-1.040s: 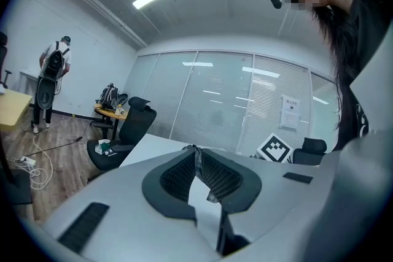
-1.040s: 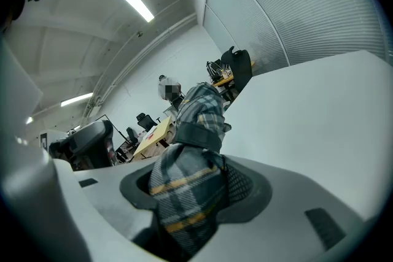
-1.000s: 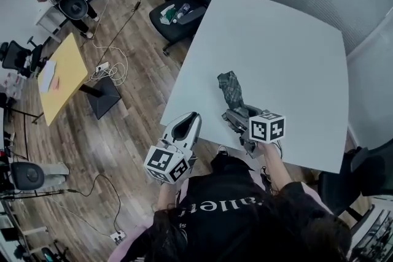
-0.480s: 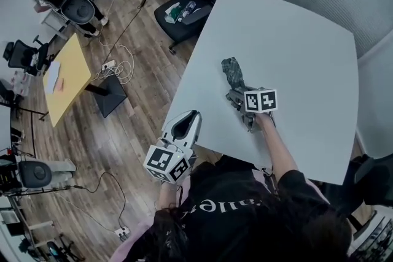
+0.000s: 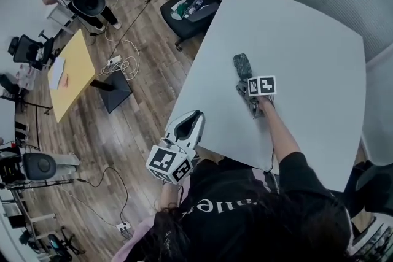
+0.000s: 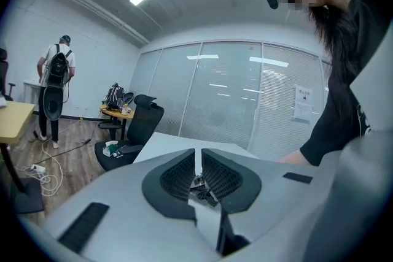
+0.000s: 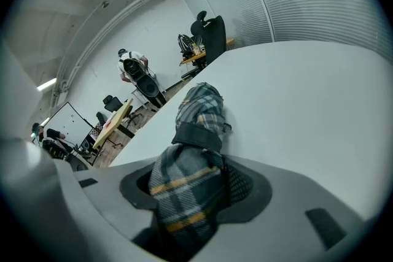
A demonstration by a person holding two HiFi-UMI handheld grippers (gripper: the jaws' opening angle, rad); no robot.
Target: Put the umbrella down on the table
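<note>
While between two fingers [image 7: 239, 185], one umbrella [image 7: 199, 110]

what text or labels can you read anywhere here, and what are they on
No text reads clearly.
White lettering on the person's black shirt: upside down, creased, unreadable.
White paper notice on the glass wall: too small.
Black-and-white marker cubes of the left gripper and right gripper: square patterns, no words.
Grey plaid folded umbrella: no print visible.
</note>
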